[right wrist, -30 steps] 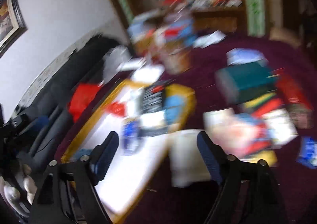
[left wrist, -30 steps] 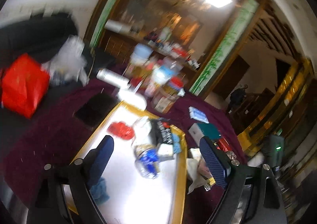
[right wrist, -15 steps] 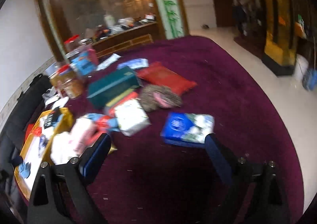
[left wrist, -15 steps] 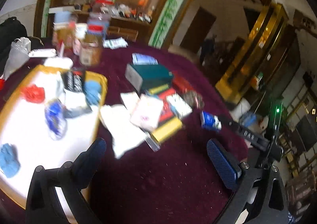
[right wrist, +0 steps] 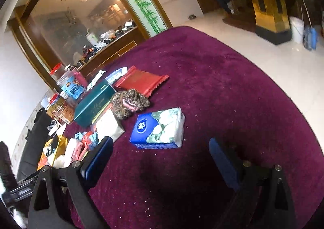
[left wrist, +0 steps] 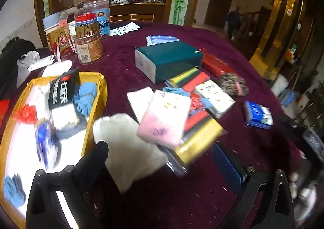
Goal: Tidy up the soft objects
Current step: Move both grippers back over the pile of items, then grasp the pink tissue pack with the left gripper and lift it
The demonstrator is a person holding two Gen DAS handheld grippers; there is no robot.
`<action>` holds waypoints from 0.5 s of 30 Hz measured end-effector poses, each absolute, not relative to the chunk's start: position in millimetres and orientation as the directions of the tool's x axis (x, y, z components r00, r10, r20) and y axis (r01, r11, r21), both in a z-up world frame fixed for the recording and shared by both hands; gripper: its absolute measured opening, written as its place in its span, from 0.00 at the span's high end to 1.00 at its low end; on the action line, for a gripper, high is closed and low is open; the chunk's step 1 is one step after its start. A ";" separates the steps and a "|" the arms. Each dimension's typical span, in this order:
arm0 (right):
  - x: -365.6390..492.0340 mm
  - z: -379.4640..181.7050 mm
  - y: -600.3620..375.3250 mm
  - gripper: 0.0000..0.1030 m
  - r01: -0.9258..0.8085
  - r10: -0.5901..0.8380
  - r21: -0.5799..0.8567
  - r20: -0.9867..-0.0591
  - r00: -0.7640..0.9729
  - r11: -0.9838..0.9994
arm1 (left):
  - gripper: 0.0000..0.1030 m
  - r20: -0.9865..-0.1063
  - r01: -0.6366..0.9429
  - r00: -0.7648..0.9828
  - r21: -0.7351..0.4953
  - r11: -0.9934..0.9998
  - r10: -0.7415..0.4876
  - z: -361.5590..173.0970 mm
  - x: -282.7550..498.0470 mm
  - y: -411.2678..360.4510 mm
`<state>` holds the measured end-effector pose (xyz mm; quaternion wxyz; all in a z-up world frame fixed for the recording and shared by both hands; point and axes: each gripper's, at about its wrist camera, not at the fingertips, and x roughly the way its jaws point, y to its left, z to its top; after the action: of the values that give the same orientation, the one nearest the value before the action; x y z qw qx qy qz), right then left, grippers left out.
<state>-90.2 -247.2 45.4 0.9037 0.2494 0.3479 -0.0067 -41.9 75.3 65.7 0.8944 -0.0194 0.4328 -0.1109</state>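
Now both tongs (left wrist: 160, 158) (right wrist: 160, 155) have swung from tray (left wrist: 95, 107) to packets (right wrist: 160, 127).

Right gripper (right wrist: 160, 154): jaws wide, just been opening, nothing between them. Ahead of it on the round maroon-clothed table (right wrist: 232, 79) lies a blue-and-white soft tissue pack (right wrist: 159, 128). Beyond the pack: brown knitted bundle (right wrist: 129, 102), then flat red pouch (right wrist: 141, 83); dark green box (right wrist: 93, 105) left of the bundle.
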 end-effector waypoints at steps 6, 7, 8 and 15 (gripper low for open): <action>-88.0 39.6 -252.6 0.08 0.204 0.179 0.473 -0.645 0.743 0.857 | 0.00 -0.781 0.152 0.608 -0.061 0.987 -0.142 50.2 -5.0 64.2; -88.1 39.1 -253.0 0.08 0.206 0.180 0.474 -0.646 0.742 0.856 | 0.00 -0.779 0.154 0.612 -0.048 0.987 -0.134 48.7 1.4 61.1; -88.4 39.0 -253.0 0.08 0.208 0.178 0.473 -0.647 0.741 0.856 | 0.00 -0.778 0.157 0.615 -0.034 0.987 -0.125 47.4 6.7 58.1; -85.6 37.8 -249.1 0.08 0.213 0.169 0.456 -0.662 0.731 0.864 | 0.22 -0.799 0.194 0.595 0.040 0.980 -0.085 30.8 31.8 41.2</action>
<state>-85.6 -249.1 37.8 0.8931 0.2602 0.3668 -0.0124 31.8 41.2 30.8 0.8909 0.0615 0.4432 -0.0785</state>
